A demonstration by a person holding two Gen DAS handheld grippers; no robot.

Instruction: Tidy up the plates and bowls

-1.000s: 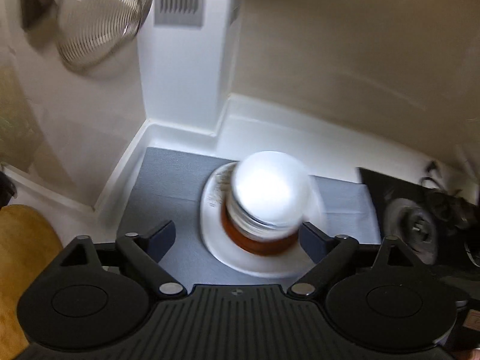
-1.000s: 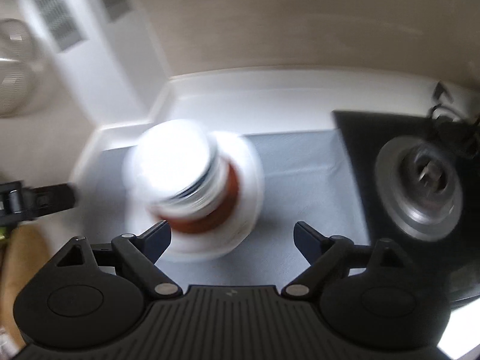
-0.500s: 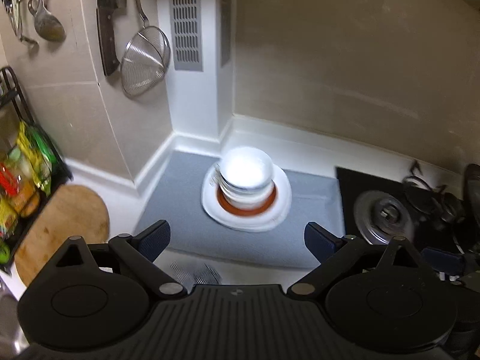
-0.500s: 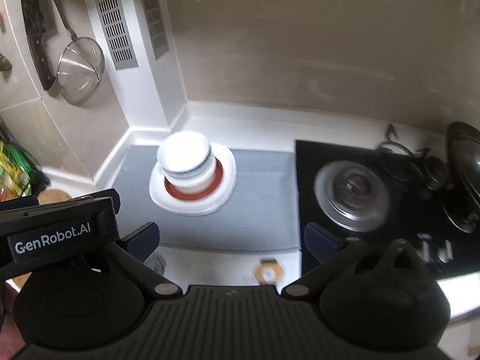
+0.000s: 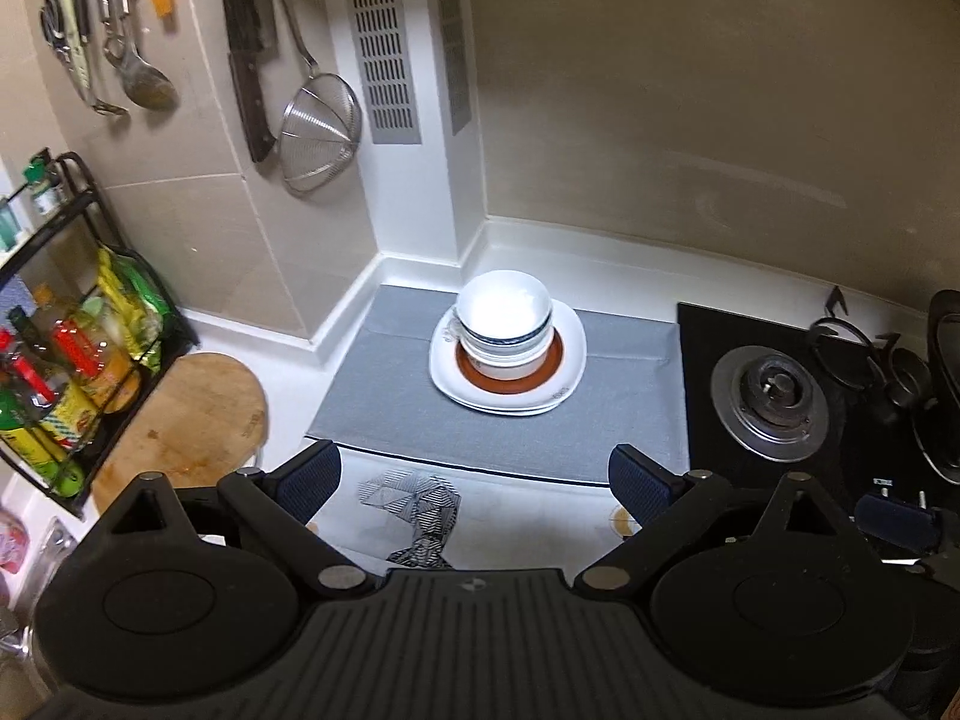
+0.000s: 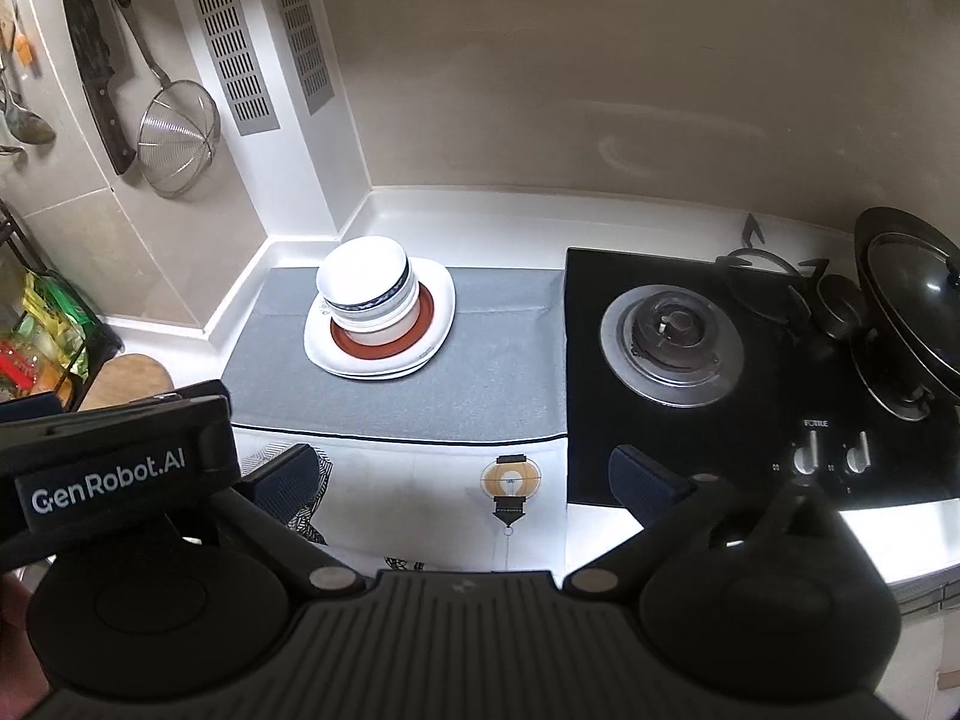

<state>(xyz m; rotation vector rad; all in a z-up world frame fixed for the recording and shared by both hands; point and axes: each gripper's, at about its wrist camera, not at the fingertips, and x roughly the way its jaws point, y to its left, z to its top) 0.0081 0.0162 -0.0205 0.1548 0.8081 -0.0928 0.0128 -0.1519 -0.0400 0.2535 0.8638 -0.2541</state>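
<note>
Hidden / cut off: lower plates [image 5: 561, 399] in the stack show only as thin white edges under the top one, so their count is unclear. Bowls [image 5: 504, 324] are nested, and how many sit inside is not readable. Rack of bottles [image 5: 66, 354] is cut by the left frame edge. Wok lid [image 6: 912, 300] is cut by the right edge. The print on the table [image 6: 420, 504] is partly covered by both gripper bodies.

Stack: white bowls with blue rim bands sit on a red-ringed plate [image 6: 429, 315], which rests on the white plates. All of it stands on the grey mat [image 5: 390, 396], toward the back corner of the table.

Left gripper [image 5: 474, 483]: jaws spread wide, nothing between them. The stack lies ahead of them, well apart, roughly centred in the gap.

Right gripper [image 6: 462, 480]: jaws have just been opening and now stand at their widest, with nothing between them. The stack lies ahead and to the left, well apart.

Neighbours: stove burner [image 6: 672, 342] to the right of the mat. Round wooden board [image 5: 186, 420] lies to its left. Strainer [image 5: 321, 132] and cleaver [image 5: 249, 60] hang on the wall.

Cross view: the left gripper's body, with white lettering, fills the lower-left corner of the right wrist view.
</note>
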